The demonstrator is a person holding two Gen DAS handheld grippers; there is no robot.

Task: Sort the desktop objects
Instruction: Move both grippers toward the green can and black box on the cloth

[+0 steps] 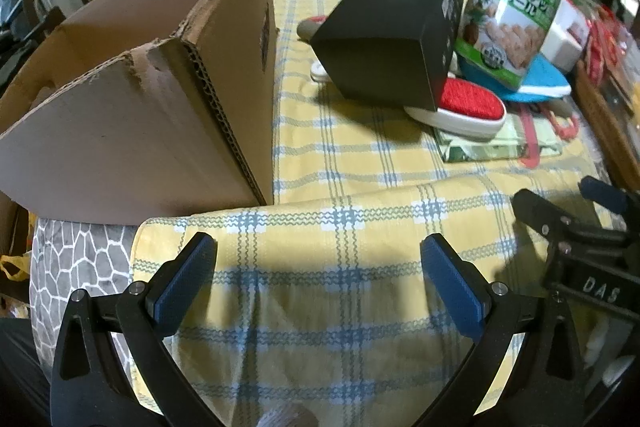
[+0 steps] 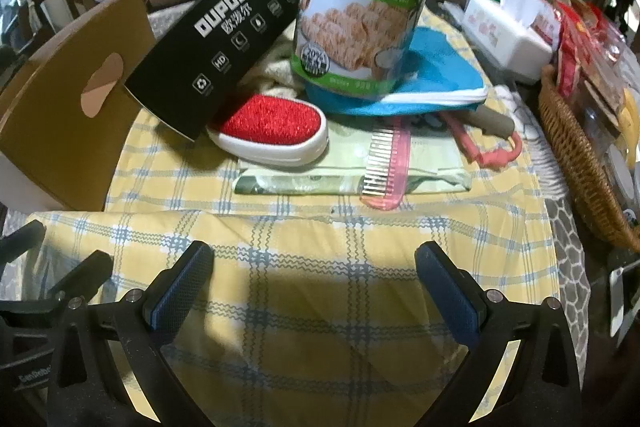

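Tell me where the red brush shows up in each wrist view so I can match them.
Left wrist: red brush right of centre, partly under the black box.
Right wrist: red brush left of centre, beside the black box.
Shared landmark: green can behind it.

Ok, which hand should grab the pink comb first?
Right, probably. The pink comb lies just ahead of the open right hand-held gripper; the left hand-held gripper sits nearer the cardboard box.
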